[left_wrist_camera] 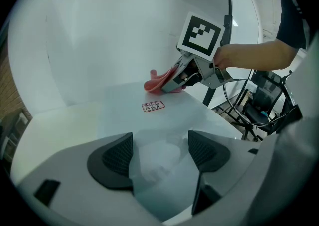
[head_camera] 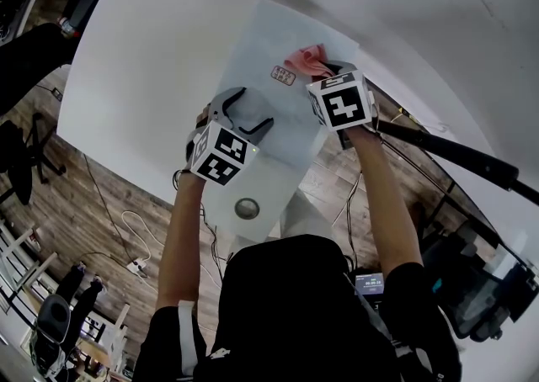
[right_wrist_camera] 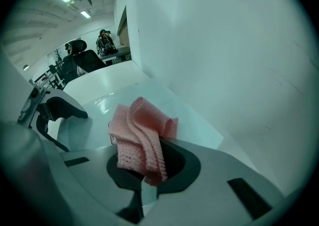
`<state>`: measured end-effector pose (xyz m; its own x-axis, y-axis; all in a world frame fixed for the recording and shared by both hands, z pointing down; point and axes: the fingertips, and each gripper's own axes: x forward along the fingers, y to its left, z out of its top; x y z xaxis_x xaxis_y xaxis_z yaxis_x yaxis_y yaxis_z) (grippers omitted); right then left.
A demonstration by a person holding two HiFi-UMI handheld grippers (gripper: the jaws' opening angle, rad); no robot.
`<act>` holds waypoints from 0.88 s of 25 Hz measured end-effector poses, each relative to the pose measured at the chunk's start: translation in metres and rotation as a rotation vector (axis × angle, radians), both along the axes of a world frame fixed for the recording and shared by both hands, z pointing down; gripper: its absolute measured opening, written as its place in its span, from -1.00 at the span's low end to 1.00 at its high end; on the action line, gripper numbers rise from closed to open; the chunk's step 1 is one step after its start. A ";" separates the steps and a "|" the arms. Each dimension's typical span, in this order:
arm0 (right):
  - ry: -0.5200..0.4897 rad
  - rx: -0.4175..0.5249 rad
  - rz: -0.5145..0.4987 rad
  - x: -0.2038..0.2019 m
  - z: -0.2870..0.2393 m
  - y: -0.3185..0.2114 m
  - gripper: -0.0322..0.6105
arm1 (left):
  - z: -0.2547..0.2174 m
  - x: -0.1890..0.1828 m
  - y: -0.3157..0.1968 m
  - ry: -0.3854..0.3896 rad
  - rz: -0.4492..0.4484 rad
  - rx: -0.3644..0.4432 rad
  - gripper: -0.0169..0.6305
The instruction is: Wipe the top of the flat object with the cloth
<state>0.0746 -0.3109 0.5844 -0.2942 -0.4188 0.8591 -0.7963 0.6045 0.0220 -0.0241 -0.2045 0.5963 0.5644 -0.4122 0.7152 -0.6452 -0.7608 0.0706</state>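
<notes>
While the right gripper (head_camera: 325,67) sits at the upper centre of the head view, its jaws are clamped shut on a pink knitted cloth (head_camera: 304,59). In the right gripper view the folded cloth (right_wrist_camera: 140,135) bunches up out of the closed jaws and droops over the front of them. The flat object is a pale, glossy sheet (head_camera: 253,48) lying on the white table (head_camera: 143,61), running from the middle of the head view up toward the top right. A small red-bordered label (head_camera: 283,75) is stuck on the sheet just left of the cloth. In the left gripper view the cloth (left_wrist_camera: 155,83) hangs at the far edge of the sheet (left_wrist_camera: 119,101), beyond the label (left_wrist_camera: 153,105), and its lower edge appears to meet the surface. The left gripper (head_camera: 245,108) is at the centre of the head view, over the near part of the sheet. Its jaws are spread wide, with only the sheet's shiny surface showing between the two black pads (left_wrist_camera: 117,156). A round grommet (head_camera: 247,208) sits in the table edge below the left gripper.
</notes>
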 end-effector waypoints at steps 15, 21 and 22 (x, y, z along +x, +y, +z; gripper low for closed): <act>-0.029 -0.013 -0.168 -0.069 -0.002 0.022 -0.76 | 0.000 0.002 0.001 -0.002 0.002 0.000 0.11; -0.043 -0.016 -0.199 -0.085 -0.001 0.032 -0.76 | 0.000 0.000 0.000 -0.004 0.001 -0.002 0.11; -0.045 -0.017 -0.200 -0.086 -0.001 0.033 -0.76 | 0.001 0.000 0.001 -0.004 0.001 -0.002 0.11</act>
<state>-0.0117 -0.2783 0.5838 -0.4080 -0.3340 0.8497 -0.6604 0.7505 -0.0221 -0.0244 -0.2038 0.5969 0.5618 -0.4105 0.7182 -0.6446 -0.7614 0.0691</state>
